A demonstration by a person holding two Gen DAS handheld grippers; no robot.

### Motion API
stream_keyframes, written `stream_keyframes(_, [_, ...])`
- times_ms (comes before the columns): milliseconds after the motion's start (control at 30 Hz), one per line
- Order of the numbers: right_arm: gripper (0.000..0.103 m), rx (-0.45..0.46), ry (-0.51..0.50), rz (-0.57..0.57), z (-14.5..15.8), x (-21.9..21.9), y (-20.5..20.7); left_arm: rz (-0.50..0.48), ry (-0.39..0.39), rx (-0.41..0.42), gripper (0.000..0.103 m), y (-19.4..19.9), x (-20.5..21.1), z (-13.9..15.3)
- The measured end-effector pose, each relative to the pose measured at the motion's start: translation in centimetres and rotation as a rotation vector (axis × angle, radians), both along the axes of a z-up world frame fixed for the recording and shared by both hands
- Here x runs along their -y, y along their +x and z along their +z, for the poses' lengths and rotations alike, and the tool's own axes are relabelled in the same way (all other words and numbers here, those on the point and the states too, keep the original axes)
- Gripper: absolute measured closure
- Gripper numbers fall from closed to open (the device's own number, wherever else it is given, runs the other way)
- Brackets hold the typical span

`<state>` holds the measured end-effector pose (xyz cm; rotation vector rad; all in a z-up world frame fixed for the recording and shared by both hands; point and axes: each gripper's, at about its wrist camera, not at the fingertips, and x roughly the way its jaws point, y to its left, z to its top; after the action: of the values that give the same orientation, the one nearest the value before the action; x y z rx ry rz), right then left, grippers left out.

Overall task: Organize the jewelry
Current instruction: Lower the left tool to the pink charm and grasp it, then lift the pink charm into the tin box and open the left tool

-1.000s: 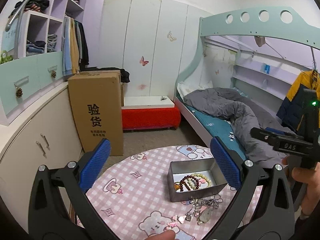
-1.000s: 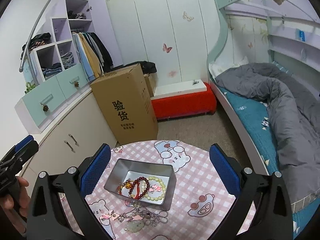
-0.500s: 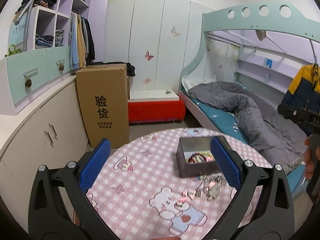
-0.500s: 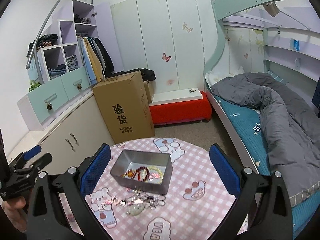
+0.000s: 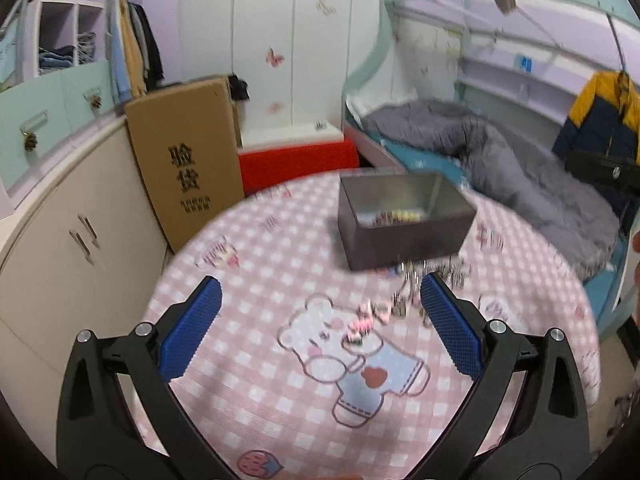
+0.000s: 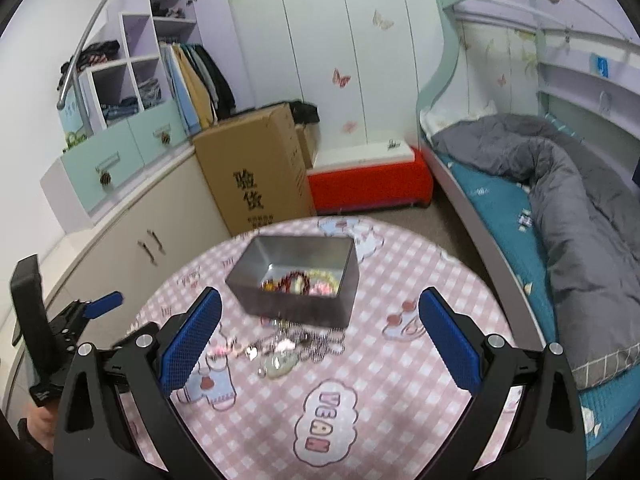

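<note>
A grey metal tin (image 5: 404,220) (image 6: 296,280) stands on the round table with the pink checked cloth (image 5: 280,380) (image 6: 400,400); bead bracelets (image 6: 298,282) lie inside it. In front of the tin lies a loose heap of silver chains and a pendant (image 6: 292,348) (image 5: 424,276), with small pink pieces (image 5: 362,326) (image 6: 220,350) beside it. My left gripper (image 5: 320,320) is open and empty, above the table short of the heap. My right gripper (image 6: 320,328) is open and empty, above the heap. The left gripper also shows at the left of the right wrist view (image 6: 80,316).
A tall cardboard box (image 6: 256,168) and cream cabinets (image 6: 132,248) stand left of the table. A bunk bed with a grey quilt (image 6: 580,200) is on the right, close to the table edge. A red low bench (image 6: 368,184) is beyond.
Both grippers have pulled back and dropped lower toward the table. The tin and the heap now sit farther ahead in the left view. Both stay open.
</note>
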<state>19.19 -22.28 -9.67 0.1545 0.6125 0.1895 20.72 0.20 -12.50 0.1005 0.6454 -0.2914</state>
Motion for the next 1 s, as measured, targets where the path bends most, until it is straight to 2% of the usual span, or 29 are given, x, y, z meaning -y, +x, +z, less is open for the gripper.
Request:
stream_keyframes(233, [0.008,-0.08,0.008,0.014,-2.5,-0.2,0.7,-0.045,0.063,-0.113,0.006,1.9,2.0,-4.7])
stream_keyframes(333, [0.008,-0.109,0.005,0.028,-3.4,-0.6,1.1,-0.062,0.071,-0.155,0.015,2.7,2.5,-6.0])
stream_keyframes(433, [0.008,-0.133,0.0,0.046,-4.2,-1.1,1.6,-0.078,0.063,-0.207,0.035,3.5,2.8,-7.1])
stream_keyframes(467, [0.008,-0.139,-0.001,0.055,-4.4,-1.3,1.8,-0.086,0.057,-0.224,0.05,3.7,2.9,-7.5])
stream_keyframes(533, [0.008,-0.15,-0.002,0.081,-4.9,-1.8,2.1,-0.101,0.053,-0.232,0.059,3.8,3.1,-7.8])
stream_keyframes(567, [0.008,-0.154,-0.003,0.094,-5.1,-2.1,2.4,-0.112,0.046,-0.231,0.079,3.7,3.0,-7.7])
stream_keyframes(600, [0.008,-0.159,-0.006,0.111,-5.4,-2.5,2.8,-0.122,0.041,-0.233,0.086,3.7,3.0,-7.7])
stream_keyframes(800, [0.009,-0.169,-0.054,0.246,-6.8,-6.0,4.4,-0.083,0.002,-0.24,0.088,3.4,1.1,-7.4])
stream_keyframes(967, [0.038,-0.176,-0.144,0.407,-8.2,-10.6,6.1,-0.009,-0.026,-0.224,0.088,3.2,-1.7,-6.5])
stream_keyframes(1000, [0.041,-0.179,-0.172,0.44,-8.7,-11.8,6.5,-0.001,-0.028,-0.22,0.088,3.2,-1.9,-6.3])
